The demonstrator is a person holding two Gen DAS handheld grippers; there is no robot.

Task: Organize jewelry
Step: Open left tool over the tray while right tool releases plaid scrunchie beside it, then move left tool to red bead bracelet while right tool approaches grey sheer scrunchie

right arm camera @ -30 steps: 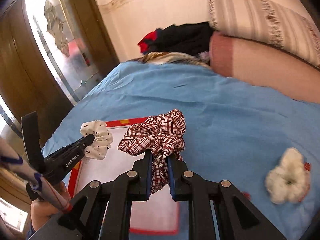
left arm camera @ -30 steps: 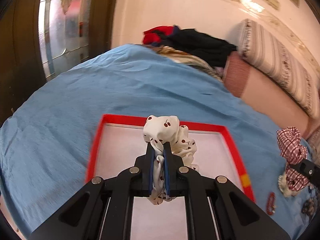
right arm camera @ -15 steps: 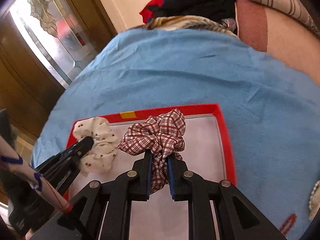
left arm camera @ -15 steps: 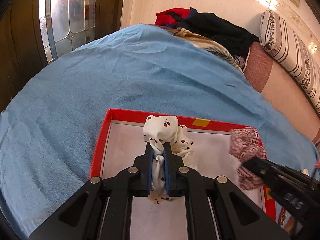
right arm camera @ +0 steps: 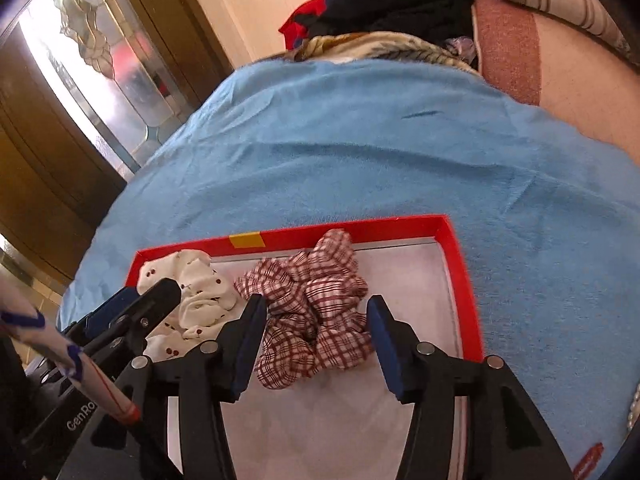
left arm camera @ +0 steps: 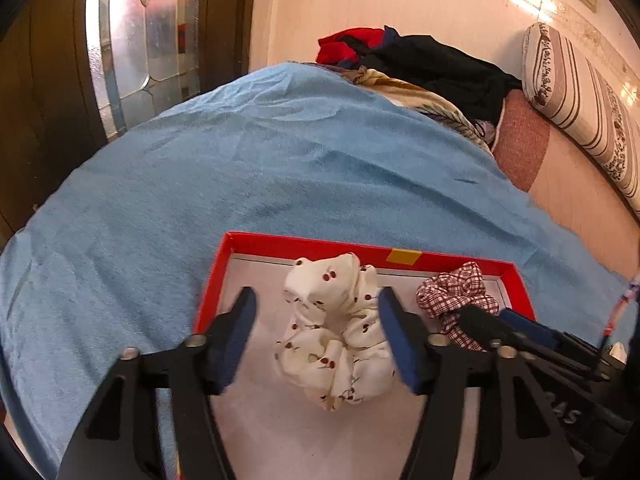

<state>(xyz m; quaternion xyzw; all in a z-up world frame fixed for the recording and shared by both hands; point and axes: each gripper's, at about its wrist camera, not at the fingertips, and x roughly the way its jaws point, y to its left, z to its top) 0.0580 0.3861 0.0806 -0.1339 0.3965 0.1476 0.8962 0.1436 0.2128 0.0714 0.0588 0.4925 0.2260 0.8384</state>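
Left gripper point(left arm camera: 314, 334): jaws spread wide apart, gripping nothing.
Cherry-print scrunchie point(left arm camera: 338, 330): lies on the white floor of the tray, between the left fingers, clear of the left pad; contact with the right pad cannot be told.
Right gripper point(right arm camera: 316, 344): jaws spread wide, gripping nothing.
Plaid scrunchie point(right arm camera: 312, 312): lies in the tray between the right fingers, close to both pads; contact cannot be told.
Scrunchie spacing: side by side near the tray's far wall, cherry-print to the left; whether they touch cannot be told.
Red tray point(right arm camera: 460, 276): rests on the blue blanket point(left arm camera: 280, 168); yellow tape patch point(right arm camera: 246, 239) on its far wall.
Surroundings: red hair clip point(right arm camera: 588, 458) on the blanket right of the tray; heaped clothes point(left arm camera: 420, 64) and striped pillow point(left arm camera: 576, 92) at the far edge.
Obstruction: the right gripper's fingertip covers the near side of the plaid scrunchie in the left wrist view.
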